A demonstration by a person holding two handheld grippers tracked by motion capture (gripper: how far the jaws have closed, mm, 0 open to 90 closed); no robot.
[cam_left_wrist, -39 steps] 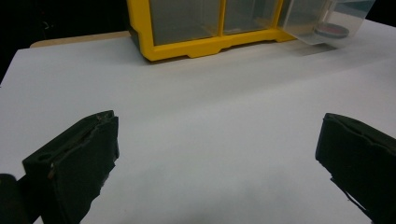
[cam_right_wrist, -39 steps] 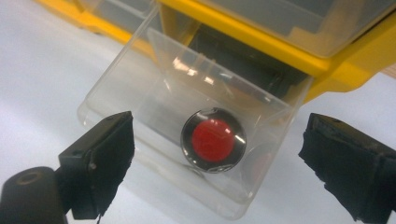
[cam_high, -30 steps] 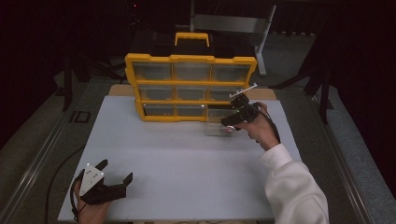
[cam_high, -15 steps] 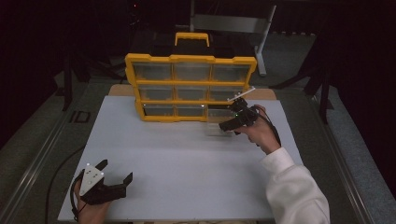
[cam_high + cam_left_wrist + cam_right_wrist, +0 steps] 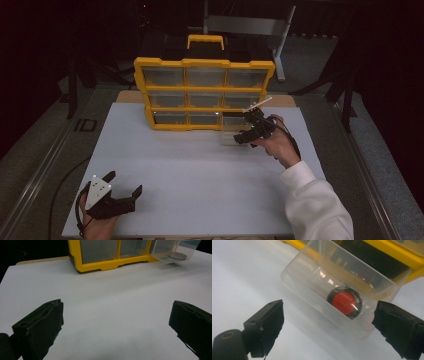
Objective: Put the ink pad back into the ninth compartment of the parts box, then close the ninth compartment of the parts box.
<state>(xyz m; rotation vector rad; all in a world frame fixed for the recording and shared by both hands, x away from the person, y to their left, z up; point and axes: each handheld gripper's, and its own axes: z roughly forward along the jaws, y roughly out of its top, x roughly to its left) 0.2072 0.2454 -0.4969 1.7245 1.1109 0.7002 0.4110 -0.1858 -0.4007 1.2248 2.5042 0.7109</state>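
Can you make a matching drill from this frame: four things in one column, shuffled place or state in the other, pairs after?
Things:
1. left claw
2. right claw
3. clear drawer
4. red disc

Places or states:
A. pulled out of the bottom right slot of the yellow organizer
B. lying inside the drawer, near its front wall
C. open, at the near left corner of the white table top
D. open, jaws either side of the drawer front

Pairs: 1-C, 2-D, 3-A, 4-B
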